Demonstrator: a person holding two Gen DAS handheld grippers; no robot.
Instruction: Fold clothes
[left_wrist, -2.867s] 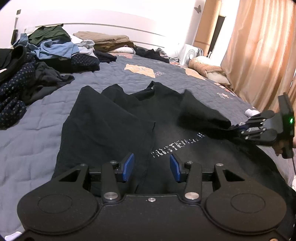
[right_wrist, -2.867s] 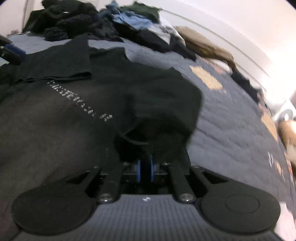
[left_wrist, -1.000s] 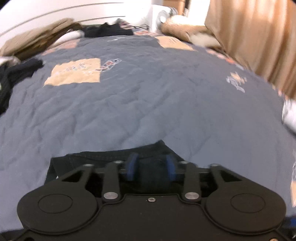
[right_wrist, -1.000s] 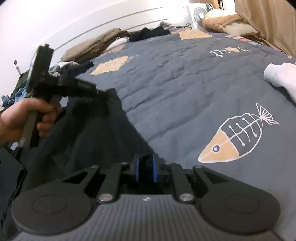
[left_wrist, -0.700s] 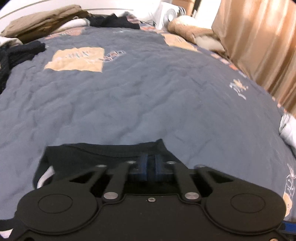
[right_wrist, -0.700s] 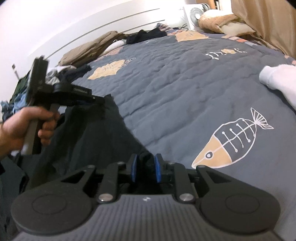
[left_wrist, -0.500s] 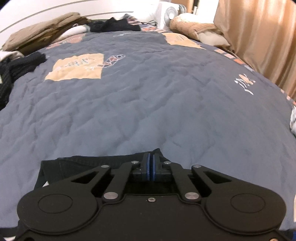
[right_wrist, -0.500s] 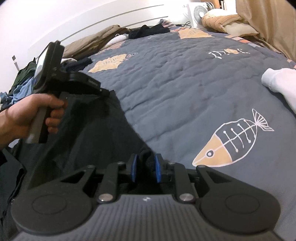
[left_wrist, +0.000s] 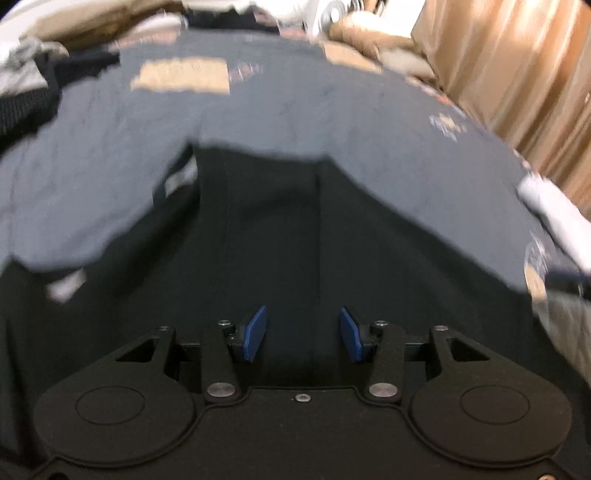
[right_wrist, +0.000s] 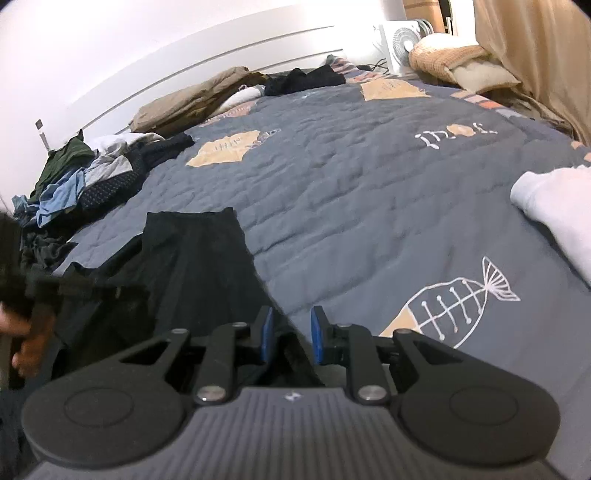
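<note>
With the black garment (right_wrist: 199, 258) folded on the grey quilt (right_wrist: 369, 192), our left gripper (left_wrist: 303, 334) is opening with nothing pinched, our right gripper (right_wrist: 289, 334) likewise parting, so we should withdraw gently, sparing the fold.

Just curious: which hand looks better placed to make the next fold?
Probably the right: its tool straddles the black cotton garment's edge; the left tool is opening above flat cloth.

Black folded garment (right_wrist: 199, 258) on grey quilted bed (right_wrist: 369, 192); white cloth (right_wrist: 550, 210) right; heap of mixed clothes (right_wrist: 92, 173) behind left.
</note>
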